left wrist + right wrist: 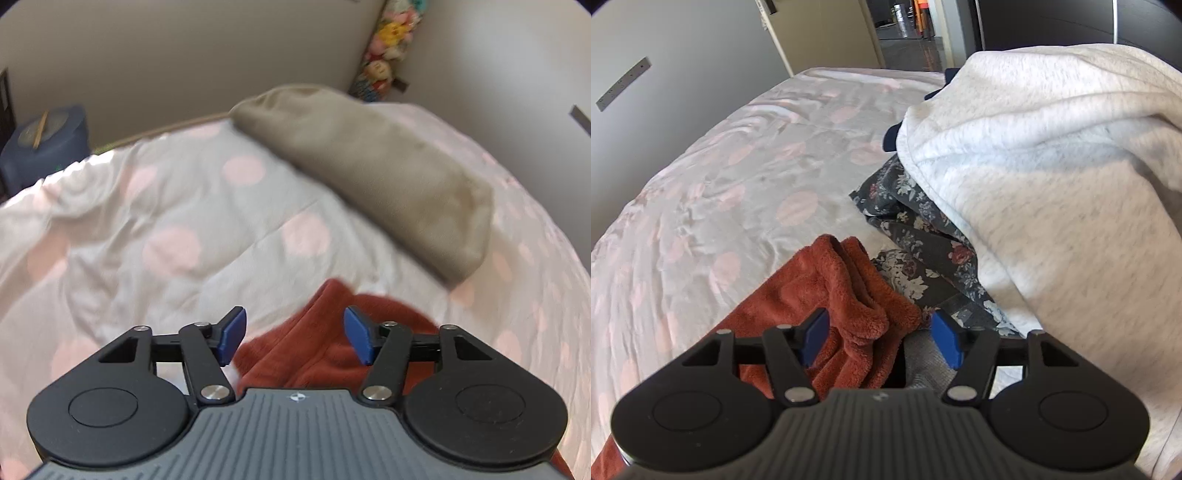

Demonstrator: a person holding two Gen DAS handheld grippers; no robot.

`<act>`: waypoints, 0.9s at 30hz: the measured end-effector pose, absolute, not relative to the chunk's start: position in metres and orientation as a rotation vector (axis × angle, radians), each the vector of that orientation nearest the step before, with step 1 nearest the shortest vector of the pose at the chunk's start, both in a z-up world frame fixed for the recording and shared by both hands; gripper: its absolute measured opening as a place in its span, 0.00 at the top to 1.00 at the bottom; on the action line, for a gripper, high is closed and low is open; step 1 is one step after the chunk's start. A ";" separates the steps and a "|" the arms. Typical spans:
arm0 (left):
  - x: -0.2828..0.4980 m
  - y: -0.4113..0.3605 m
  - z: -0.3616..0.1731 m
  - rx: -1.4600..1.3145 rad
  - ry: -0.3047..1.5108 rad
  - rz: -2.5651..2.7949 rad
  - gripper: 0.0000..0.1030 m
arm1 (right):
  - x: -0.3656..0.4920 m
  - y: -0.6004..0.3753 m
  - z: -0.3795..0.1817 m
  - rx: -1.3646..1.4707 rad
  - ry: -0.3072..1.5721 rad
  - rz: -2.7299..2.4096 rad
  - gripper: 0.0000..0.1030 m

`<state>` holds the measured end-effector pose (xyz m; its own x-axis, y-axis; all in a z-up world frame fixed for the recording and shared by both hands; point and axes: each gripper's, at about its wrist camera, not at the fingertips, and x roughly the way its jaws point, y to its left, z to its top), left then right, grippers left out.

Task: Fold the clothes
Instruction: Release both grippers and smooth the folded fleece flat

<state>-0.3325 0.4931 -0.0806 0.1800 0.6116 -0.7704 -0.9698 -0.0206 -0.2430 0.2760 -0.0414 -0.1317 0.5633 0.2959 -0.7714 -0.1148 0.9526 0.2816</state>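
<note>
A rust-red fleece garment (317, 343) lies on the bed under my left gripper (295, 338). That gripper is open, its blue pads apart above the cloth and pressing on nothing. In the right wrist view the same red garment (827, 291) shows several folded layers with a fuzzy edge. My right gripper (882, 339) hovers over its right end, open, with the cloth's edge below the gap and neither pad touching it.
The bed carries a white sheet with pink dots (166, 221). A beige pillow (369, 173) lies toward the wall. To the right are a dark floral garment (916, 236) and a big pale grey sweatshirt (1052, 177) heaped over it. A doorway (908, 29) opens beyond the bed.
</note>
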 end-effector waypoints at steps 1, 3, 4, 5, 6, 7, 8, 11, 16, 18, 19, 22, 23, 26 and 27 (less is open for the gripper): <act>-0.327 0.496 -0.077 -0.877 0.525 1.329 0.44 | 0.277 -0.041 -0.131 0.209 0.949 0.269 0.33; -0.313 0.501 -0.073 -0.856 0.549 1.281 0.44 | 0.280 -0.037 -0.131 0.186 0.963 0.327 0.30; -0.305 0.503 -0.071 -0.839 0.566 1.258 0.44 | 0.281 -0.033 -0.132 0.171 0.972 0.355 0.30; -0.296 0.504 -0.070 -0.821 0.582 1.235 0.44 | 0.283 -0.030 -0.132 0.159 0.984 0.380 0.30; -0.288 0.505 -0.070 -0.805 0.596 1.210 0.44 | 0.284 -0.027 -0.133 0.150 0.994 0.401 0.30; -0.280 0.504 -0.070 -0.791 0.609 1.186 0.44 | 0.286 -0.025 -0.134 0.144 0.999 0.418 0.30; -0.272 0.504 -0.071 -0.779 0.619 1.165 0.44 | 0.288 -0.022 -0.135 0.138 1.005 0.435 0.30; -0.252 0.500 -0.077 -0.756 0.646 1.107 0.44 | 0.295 -0.016 -0.132 0.094 1.001 0.456 0.29; -0.222 0.493 -0.096 -0.744 0.719 1.050 0.44 | 0.319 -0.010 -0.132 0.024 1.030 0.486 0.29; -0.214 0.491 -0.104 -0.743 0.748 1.040 0.44 | 0.329 -0.010 -0.136 0.002 1.044 0.487 0.29; -0.211 0.490 -0.108 -0.741 0.761 1.038 0.44 | 0.335 -0.012 -0.139 -0.001 1.049 0.484 0.29; -0.203 0.487 -0.117 -0.740 0.796 1.040 0.44 | 0.352 -0.017 -0.148 0.014 1.077 0.481 0.29; -0.200 0.487 -0.120 -0.741 0.806 1.042 0.44 | 0.357 -0.019 -0.152 0.032 1.094 0.483 0.30; -0.194 0.485 -0.125 -0.741 0.830 1.037 0.44 | 0.370 -0.020 -0.167 0.044 1.162 0.489 0.39; -0.191 0.484 -0.126 -0.738 0.836 1.036 0.44 | 0.373 -0.019 -0.172 0.035 1.186 0.488 0.39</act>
